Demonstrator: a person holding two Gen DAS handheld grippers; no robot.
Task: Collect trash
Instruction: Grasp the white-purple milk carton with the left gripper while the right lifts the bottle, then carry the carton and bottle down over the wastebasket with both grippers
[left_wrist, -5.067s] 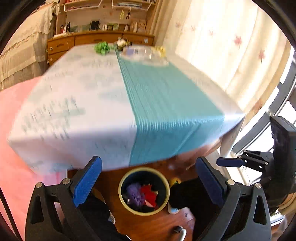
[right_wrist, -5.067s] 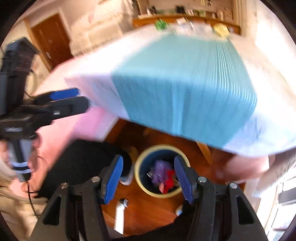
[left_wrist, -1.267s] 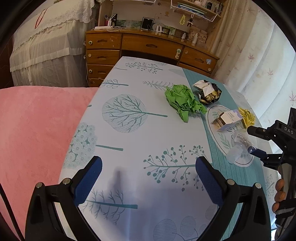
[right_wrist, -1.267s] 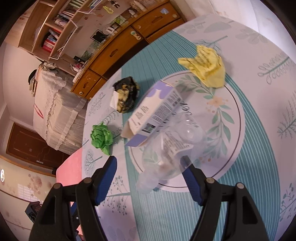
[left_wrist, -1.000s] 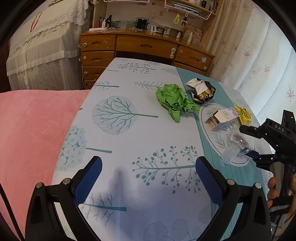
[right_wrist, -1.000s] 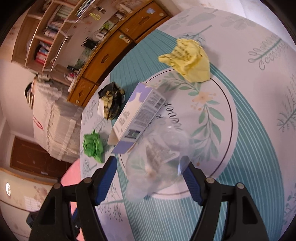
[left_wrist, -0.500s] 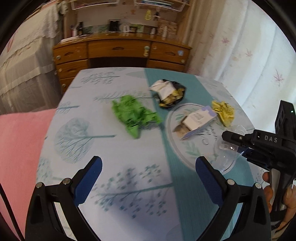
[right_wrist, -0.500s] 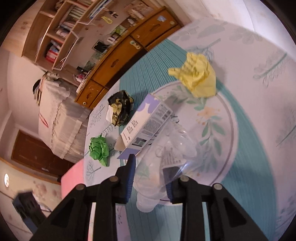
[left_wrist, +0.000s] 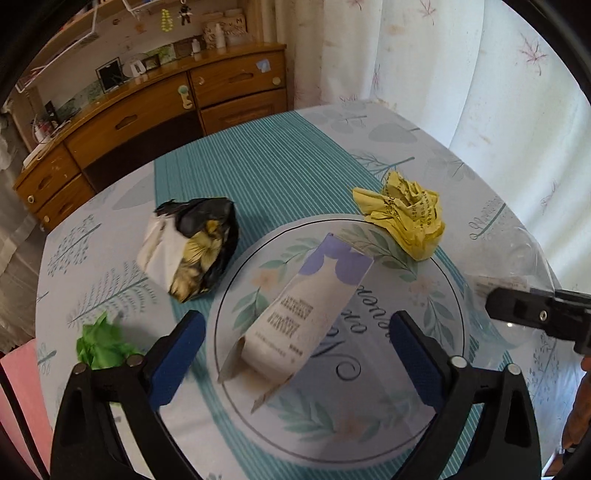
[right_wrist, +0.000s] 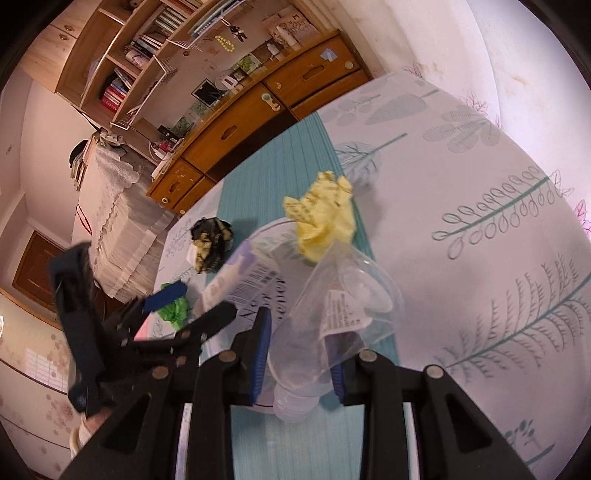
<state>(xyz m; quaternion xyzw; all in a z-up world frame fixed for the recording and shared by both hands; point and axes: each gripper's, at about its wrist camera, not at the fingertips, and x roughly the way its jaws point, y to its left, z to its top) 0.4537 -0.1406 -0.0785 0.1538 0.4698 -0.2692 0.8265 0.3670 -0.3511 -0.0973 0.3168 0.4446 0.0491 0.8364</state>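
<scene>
Both wrist cameras look steeply down, close over the table (left_wrist: 424, 133); both share the white carton (left_wrist: 310, 314) (right_wrist: 236, 280), with the dresser (left_wrist: 155, 110) toward 12 o'clock.

Carton (left_wrist: 310, 314) fills gap ahead; yellow wad (left_wrist: 402, 214) right, black wrapper (left_wrist: 192, 247) left; far tablecloth (left_wrist: 266, 162) clear.

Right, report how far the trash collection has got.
Nothing on the table looks cleared yet. In hand: the right gripper has just closed on the crushed clear plastic bottle. The left gripper, jaws open, straddles the white-and-purple carton. Left: crumpled yellow paper, black-and-white wrapper, green paper wad.
</scene>
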